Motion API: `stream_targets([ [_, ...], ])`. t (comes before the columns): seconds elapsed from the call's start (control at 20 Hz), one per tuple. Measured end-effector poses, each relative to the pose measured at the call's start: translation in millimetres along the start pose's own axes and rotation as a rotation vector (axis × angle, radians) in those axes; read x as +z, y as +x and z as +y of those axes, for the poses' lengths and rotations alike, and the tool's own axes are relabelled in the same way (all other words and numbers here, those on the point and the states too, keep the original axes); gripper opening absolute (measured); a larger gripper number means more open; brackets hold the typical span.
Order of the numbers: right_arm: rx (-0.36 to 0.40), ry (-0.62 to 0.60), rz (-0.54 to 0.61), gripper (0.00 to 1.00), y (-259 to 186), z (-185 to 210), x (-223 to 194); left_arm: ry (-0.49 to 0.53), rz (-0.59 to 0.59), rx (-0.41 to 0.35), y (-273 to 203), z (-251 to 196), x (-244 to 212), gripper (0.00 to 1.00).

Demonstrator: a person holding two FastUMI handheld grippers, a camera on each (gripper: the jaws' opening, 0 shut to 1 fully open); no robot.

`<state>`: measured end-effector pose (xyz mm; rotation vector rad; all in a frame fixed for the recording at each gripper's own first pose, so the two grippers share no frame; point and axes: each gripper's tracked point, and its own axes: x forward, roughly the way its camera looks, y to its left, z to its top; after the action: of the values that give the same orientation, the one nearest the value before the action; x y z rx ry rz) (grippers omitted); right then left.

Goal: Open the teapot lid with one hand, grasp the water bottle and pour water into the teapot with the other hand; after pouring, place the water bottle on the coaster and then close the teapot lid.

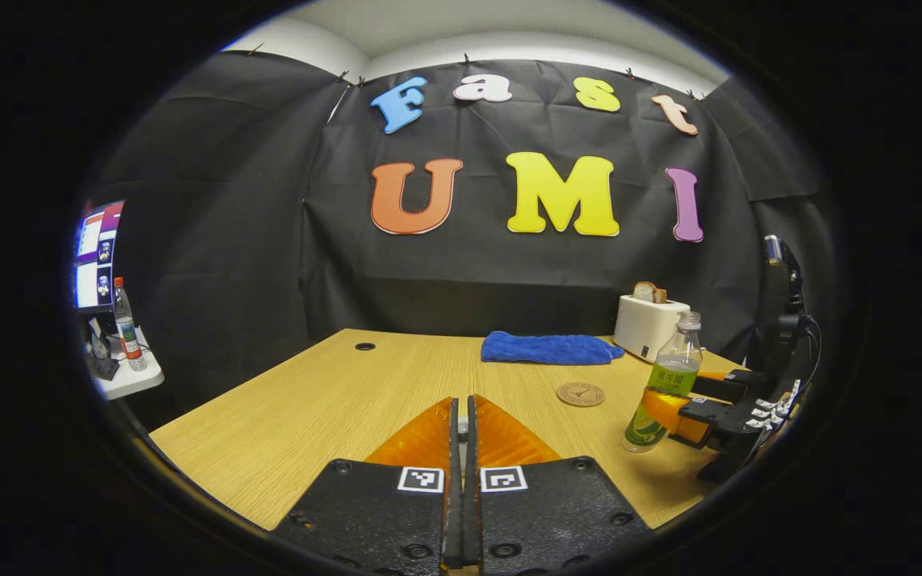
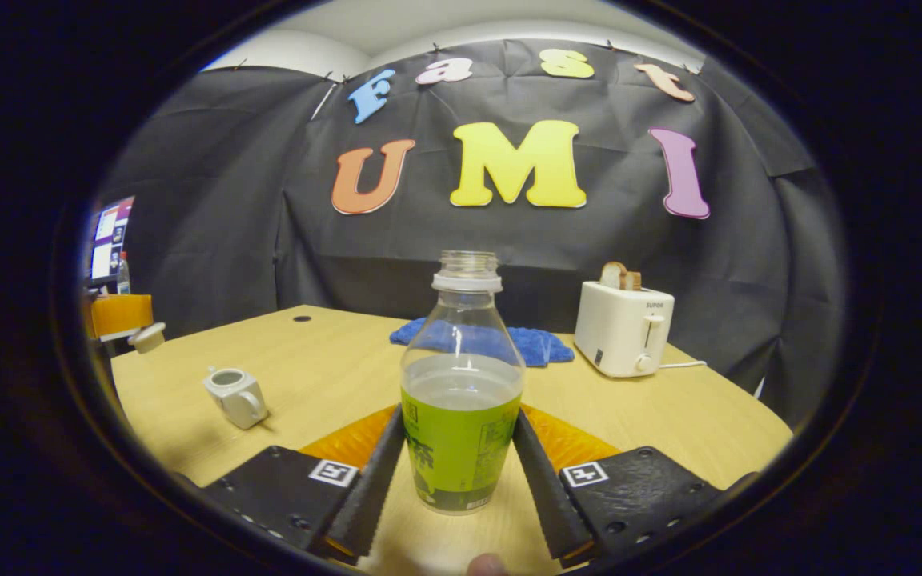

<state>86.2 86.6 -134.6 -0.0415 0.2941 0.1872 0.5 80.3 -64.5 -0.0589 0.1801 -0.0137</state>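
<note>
Right tool grips bottle; left tool's fingers pinched together, lid held.

The right tool clamps the uncapped, half-full water bottle standing on the counter. The right gripper view shows the open teapot; the left gripper view shows the coaster.

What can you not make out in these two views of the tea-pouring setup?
1. Inside of the teapot: in the right gripper view it is too small, and its rim hides any water.
2. Knob of the lid: in the right gripper view it sits near the edge and is covered by the left hand-held gripper.
3. Pattern on the coaster: too small to read in the left gripper view.
</note>
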Motion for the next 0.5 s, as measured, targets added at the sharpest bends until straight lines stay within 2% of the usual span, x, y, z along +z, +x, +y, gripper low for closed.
stream_targets([
  [0.15,0.021,-0.040,0.006,0.73,-4,8,1,-0.005,0.003,0.008,1,7,-2,0.03],
  [0.4,0.069,-0.249,0.011,0.71,1,29,17,-0.009,-0.005,0.014,-1,17,1,0.03],
  [0.5,0.095,-0.386,0.020,0.71,9,37,22,-0.031,-0.003,0.012,0,22,-1,0.02],
])
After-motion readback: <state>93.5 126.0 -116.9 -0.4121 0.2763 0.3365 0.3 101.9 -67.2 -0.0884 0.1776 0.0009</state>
